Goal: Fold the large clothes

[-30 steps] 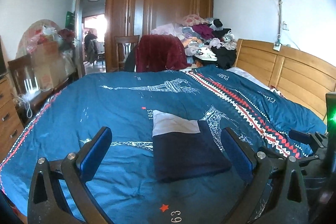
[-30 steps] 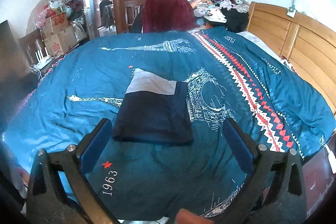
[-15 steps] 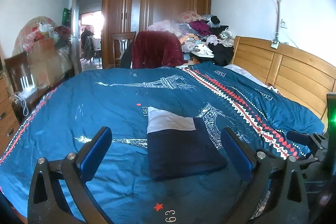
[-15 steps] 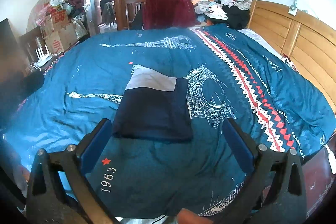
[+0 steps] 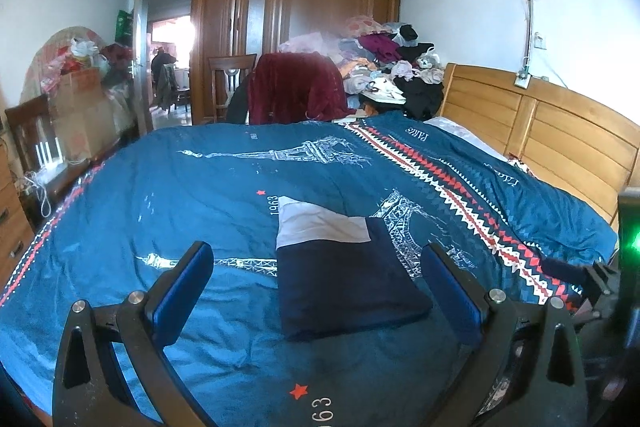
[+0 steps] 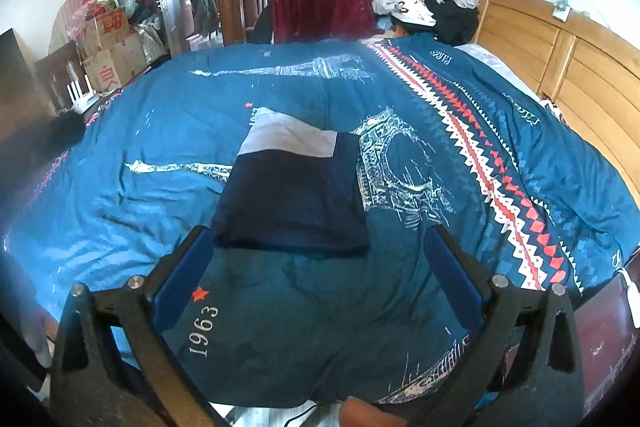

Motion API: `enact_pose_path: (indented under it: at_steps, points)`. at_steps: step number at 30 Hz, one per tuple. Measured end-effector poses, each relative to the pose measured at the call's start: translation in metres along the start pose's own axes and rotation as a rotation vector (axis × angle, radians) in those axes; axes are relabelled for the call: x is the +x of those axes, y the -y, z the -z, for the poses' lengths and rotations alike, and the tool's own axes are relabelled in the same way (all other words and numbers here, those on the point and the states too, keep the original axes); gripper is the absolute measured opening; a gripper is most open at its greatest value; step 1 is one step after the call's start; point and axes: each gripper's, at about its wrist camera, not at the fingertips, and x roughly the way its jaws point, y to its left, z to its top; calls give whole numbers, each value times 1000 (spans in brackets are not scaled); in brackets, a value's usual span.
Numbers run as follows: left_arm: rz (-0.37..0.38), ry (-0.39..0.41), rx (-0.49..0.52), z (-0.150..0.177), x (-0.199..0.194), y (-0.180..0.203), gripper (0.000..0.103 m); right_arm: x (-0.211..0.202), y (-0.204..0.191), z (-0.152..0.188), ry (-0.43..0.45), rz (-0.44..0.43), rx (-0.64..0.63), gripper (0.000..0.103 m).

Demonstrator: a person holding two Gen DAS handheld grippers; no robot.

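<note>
Folded garment (image 5: 340,283) same shape as 1 s ago, navy with a white panel at the far end, flat on the blue quilt (image 5: 192,195) just ahead of and between both jaw pairs. Both cameras have tilted slightly. Left gripper (image 5: 316,291) wide, empty. Right gripper (image 6: 316,275) wide, empty. Wooden headboard (image 5: 560,131) right, clothes pile (image 5: 384,67) far ahead. Nothing blocks the garment.
</note>
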Motion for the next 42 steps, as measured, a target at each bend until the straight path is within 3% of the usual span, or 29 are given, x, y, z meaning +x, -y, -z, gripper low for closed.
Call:
enact_pose_path:
  at_steps: [10,24,42]
  points:
    - [20,5,54,-11,0,26,103,-27,10,23,26,-5,44,103]
    - [64,47,132,-21,-40,82,103,-66,43,38,89,-16,98,103]
    - [53,43,141,-24,-41,82,103,-70,47,36,104,-22,85,103]
